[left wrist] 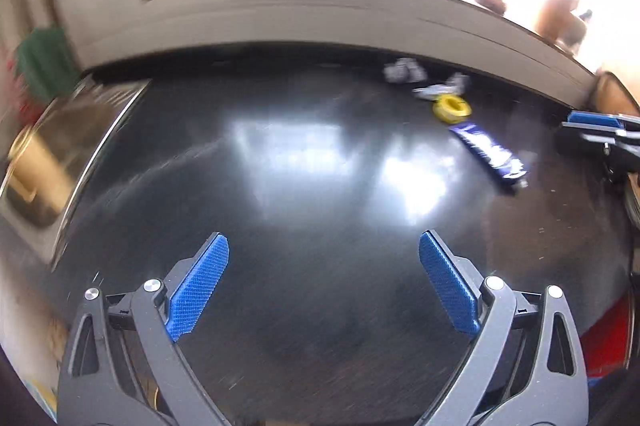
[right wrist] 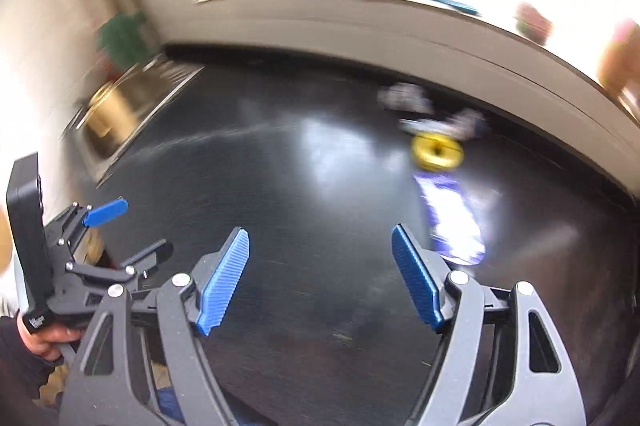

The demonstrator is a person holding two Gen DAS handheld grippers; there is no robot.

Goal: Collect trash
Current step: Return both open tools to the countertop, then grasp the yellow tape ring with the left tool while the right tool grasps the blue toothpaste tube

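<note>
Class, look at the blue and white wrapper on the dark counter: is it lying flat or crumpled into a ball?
Lying flat. The wrapper stretches out long on the counter beside the yellow ring; blur hides finer creases.

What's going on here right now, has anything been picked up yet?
Nothing is held yet. A person has a hand-held gripper in each hand above a dark countertop. The left hand-held gripper and the right hand-held gripper are both open and empty. The trash lies near the back edge: a blue and white wrapper, a yellow ring-shaped piece and crumpled white scraps behind it. The right gripper is nearest the wrapper. A sink sits on the left.
</note>
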